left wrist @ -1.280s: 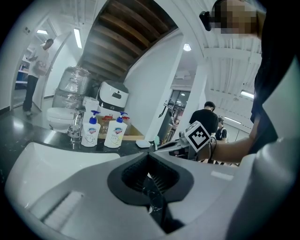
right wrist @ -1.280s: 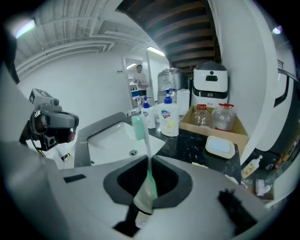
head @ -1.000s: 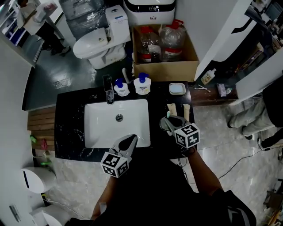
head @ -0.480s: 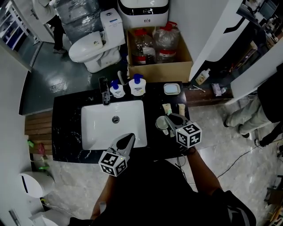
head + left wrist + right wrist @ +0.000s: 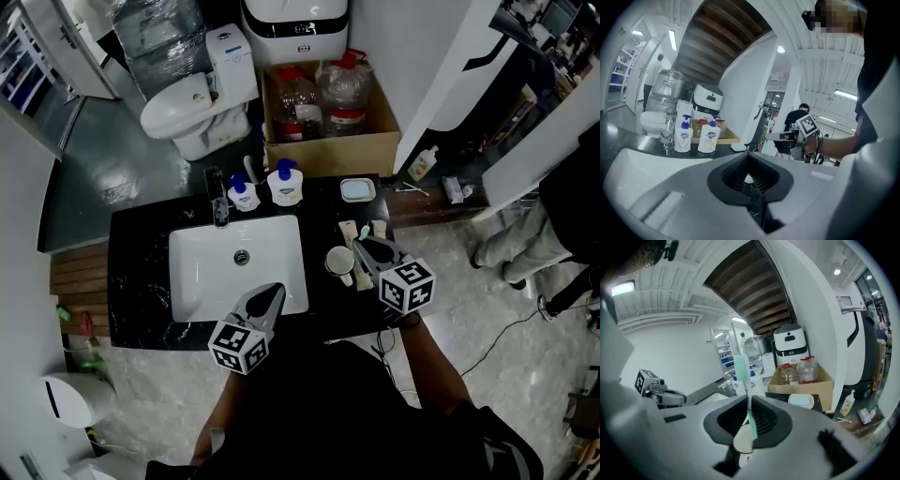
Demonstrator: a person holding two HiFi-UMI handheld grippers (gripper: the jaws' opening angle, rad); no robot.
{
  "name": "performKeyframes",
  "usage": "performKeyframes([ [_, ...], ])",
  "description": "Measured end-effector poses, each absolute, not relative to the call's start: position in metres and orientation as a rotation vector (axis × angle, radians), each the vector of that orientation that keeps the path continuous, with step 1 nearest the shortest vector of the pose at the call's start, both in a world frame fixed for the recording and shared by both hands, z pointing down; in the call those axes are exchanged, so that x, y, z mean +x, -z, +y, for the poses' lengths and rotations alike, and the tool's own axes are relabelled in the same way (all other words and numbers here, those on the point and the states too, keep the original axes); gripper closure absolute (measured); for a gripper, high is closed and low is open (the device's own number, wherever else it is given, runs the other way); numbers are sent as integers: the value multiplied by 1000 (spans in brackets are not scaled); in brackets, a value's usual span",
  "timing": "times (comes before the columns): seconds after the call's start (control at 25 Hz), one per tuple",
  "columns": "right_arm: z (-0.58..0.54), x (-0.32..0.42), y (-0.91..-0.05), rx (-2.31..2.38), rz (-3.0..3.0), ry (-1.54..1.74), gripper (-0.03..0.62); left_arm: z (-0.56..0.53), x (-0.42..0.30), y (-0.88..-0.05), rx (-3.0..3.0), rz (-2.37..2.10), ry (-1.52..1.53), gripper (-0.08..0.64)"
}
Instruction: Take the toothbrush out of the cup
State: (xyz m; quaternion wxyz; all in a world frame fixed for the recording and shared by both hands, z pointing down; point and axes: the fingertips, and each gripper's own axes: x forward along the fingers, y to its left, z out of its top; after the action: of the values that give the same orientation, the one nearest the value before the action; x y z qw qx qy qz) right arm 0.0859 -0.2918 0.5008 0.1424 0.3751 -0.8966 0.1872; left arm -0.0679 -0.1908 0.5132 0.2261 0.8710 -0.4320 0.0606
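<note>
Nearest me, my left claw is pressed together and empty at the near edge of the sink. To the right, my right claw is clamped on the toothbrush, pinching its thin handle with the head upright. I judge it light, stiff and a little slick, so a mid-handle grip suits it. Its lower end hangs just over or inside the cup; I cannot tell which.

White sink, 2 soap bottles behind; toilet, cardboard box beyond

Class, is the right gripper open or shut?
Shut: the right gripper has its jaws pinched on the upright toothbrush, holding its handle.
</note>
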Motion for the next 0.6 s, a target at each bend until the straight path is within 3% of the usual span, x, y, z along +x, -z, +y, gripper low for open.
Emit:
performKeyframes([
  [0.6, -284, 116, -476, 1171, -2593, -525, 555, -186, -49, -513, 2440, -1124, -194, 551],
])
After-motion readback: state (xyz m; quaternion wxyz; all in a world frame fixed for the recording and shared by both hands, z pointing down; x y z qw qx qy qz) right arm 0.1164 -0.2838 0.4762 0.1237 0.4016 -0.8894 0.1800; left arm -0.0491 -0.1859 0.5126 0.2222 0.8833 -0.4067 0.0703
